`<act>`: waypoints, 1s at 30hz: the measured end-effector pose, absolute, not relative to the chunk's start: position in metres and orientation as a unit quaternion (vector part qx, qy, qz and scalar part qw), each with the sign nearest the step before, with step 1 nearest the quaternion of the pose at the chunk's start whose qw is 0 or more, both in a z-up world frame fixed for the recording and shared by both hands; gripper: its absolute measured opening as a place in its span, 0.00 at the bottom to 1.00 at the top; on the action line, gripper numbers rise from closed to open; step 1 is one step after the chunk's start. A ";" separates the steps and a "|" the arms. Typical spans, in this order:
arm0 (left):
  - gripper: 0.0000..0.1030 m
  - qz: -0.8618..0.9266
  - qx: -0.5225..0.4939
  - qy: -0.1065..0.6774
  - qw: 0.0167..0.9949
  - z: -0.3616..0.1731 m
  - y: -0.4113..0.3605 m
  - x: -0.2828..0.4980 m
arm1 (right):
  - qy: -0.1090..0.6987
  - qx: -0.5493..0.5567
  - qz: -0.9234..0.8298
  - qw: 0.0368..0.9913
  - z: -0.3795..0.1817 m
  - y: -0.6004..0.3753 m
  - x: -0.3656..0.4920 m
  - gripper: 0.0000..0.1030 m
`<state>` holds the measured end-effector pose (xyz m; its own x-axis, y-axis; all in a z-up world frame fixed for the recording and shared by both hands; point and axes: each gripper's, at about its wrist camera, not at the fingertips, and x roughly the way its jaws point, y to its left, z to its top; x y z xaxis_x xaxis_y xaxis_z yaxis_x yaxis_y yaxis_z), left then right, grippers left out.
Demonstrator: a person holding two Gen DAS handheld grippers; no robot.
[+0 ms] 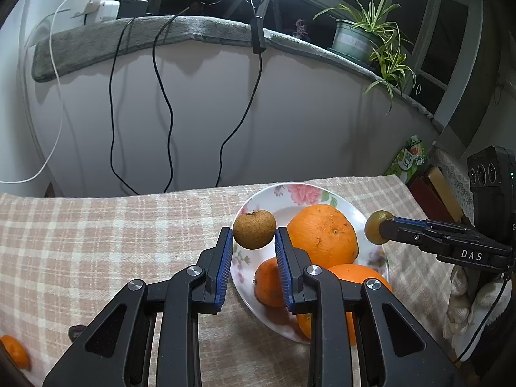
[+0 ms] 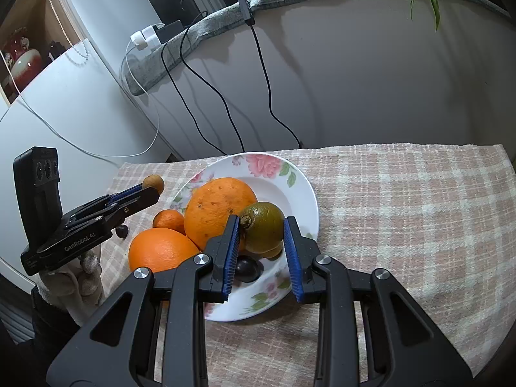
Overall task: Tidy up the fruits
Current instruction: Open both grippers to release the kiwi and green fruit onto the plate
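My left tool tilts downward over the checked beige counter, its blue pads clamped on a small round rough-skinned brown fruit held above the 9 o'clock rim of the white floral-patterned plate. My right tool angles down the same way from 3 o'clock, clamped on a greenish-brown lemon-shaped fruit over the plate's middle. On the plate lie a large orange, a second orange, a small tangerine and a dark round fruit. Another small orange fruit lies on the counter at 8 o'clock.
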<state>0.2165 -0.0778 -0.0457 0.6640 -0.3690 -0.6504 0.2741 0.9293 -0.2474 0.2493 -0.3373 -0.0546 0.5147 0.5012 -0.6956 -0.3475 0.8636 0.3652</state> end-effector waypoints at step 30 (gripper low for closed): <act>0.59 -0.179 -0.061 0.360 0.914 -0.039 -0.082 0.212 | 0.408 0.077 0.250 0.875 -0.045 -0.335 0.241 0.78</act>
<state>0.2123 -0.0818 -0.0390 0.6767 -0.3706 -0.6362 0.2832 0.9286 -0.2397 0.2415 -0.3354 -0.0454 0.5419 0.5009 -0.6749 -0.3747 0.8628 0.3395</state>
